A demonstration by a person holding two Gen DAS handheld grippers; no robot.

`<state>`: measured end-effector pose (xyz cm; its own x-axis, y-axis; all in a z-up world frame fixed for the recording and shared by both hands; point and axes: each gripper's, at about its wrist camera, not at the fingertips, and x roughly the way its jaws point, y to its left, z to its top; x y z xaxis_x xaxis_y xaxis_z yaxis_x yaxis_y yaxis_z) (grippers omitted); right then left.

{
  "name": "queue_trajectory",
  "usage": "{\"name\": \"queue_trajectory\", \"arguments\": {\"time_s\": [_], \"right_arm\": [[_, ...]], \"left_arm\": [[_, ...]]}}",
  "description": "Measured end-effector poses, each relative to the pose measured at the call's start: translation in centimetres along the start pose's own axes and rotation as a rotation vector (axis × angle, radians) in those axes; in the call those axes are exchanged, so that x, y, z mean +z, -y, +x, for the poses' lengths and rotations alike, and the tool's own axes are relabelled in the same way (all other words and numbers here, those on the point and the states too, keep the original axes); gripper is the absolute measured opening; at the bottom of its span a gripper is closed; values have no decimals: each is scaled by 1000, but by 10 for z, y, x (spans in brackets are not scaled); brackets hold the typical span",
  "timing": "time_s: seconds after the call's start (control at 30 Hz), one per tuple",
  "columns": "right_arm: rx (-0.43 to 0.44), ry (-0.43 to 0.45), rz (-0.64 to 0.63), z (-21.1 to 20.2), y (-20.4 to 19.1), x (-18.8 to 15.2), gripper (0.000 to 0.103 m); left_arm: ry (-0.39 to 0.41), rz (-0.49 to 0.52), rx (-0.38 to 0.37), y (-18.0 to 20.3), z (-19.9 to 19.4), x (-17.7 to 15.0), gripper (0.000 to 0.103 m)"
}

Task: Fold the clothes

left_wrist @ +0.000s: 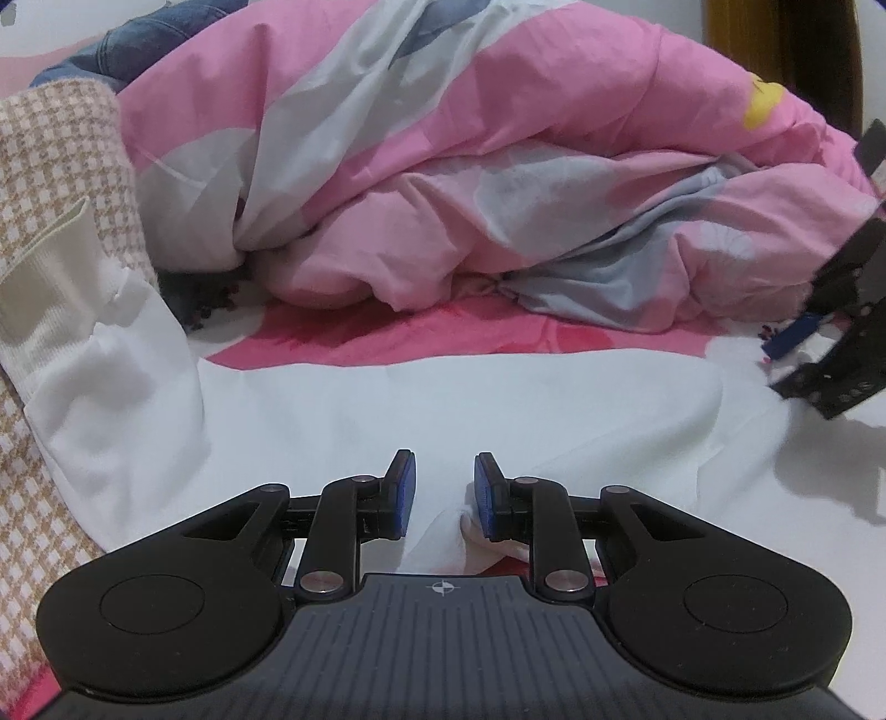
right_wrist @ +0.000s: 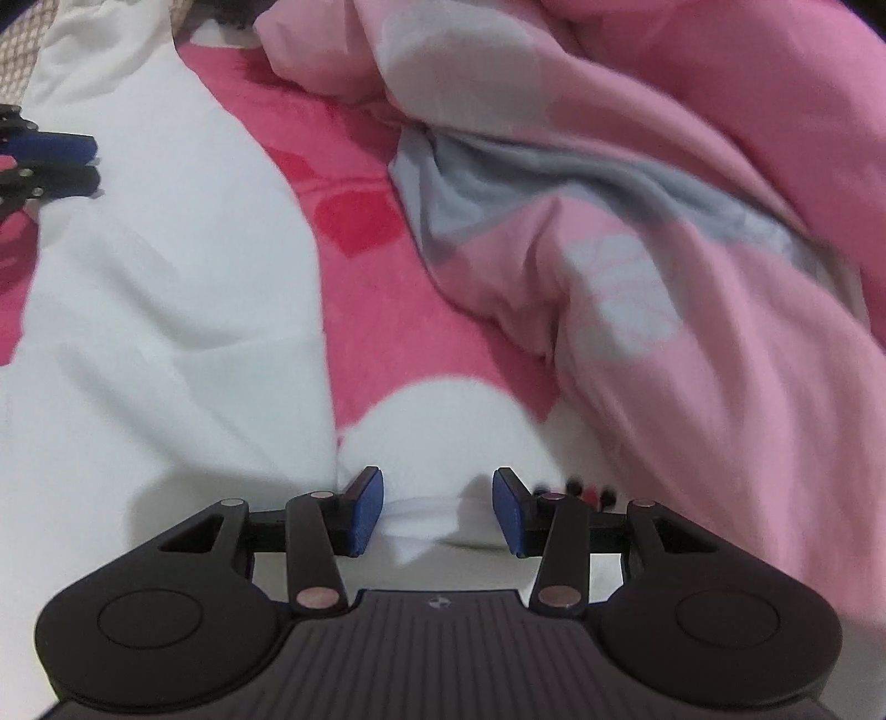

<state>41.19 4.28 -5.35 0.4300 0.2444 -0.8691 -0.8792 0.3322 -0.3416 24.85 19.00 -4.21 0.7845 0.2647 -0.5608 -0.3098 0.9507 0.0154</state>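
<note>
**White garment point(left_wrist: 343, 421) flat on bedsheet, both grippers at near edge**

Left gripper point(left_wrist: 441, 495): jaws parted narrowly, straddling a raised fold, nothing clamped. Right gripper point(right_wrist: 437, 512): jaws wider, over bunched hem, not closed. Risk: pinching pink-red sheet point(right_wrist: 387, 343) along with cloth, or catching one layer only, given white-on-white edges. Beyond, heaped pink duvet point(left_wrist: 498, 166) close enough to snag a lifted fold. Checked garment point(left_wrist: 55, 166) and jeans point(left_wrist: 111, 50) visible only from left wrist; hem bunching only from right.

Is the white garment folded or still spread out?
Spread: the white cloth garment lies flat across the pink bedsheet, only wrinkled near both open tools.
</note>
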Motion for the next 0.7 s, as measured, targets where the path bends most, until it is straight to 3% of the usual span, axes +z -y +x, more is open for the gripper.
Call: {"name": "queue_trajectory", "arguments": {"time_s": [0.2, 0.27, 0.3, 0.33, 0.43, 0.57, 0.7], "right_arm": [[2, -12, 45, -1, -3, -9, 44], [-8, 0, 67, -2, -9, -12, 34], [-18, 7, 68, -3, -13, -12, 18], [-32, 16, 62, -4, -18, -13, 8], [-111, 54, 7, -11, -36, -15, 5], [-175, 184, 145, -31, -16, -13, 4], [-242, 255, 300, -33, 11, -8, 4]], "left_arm": [[-3, 4, 3, 1, 0, -1, 23], [-7, 0, 2, 0, 1, -1, 23], [-7, 0, 2, 0, 1, -1, 23], [-7, 0, 2, 0, 1, -1, 23], [-7, 0, 2, 0, 1, -1, 23], [-9, 0, 6, 1, 1, -2, 23], [-12, -2, 5, 0, 2, -2, 23]]}}
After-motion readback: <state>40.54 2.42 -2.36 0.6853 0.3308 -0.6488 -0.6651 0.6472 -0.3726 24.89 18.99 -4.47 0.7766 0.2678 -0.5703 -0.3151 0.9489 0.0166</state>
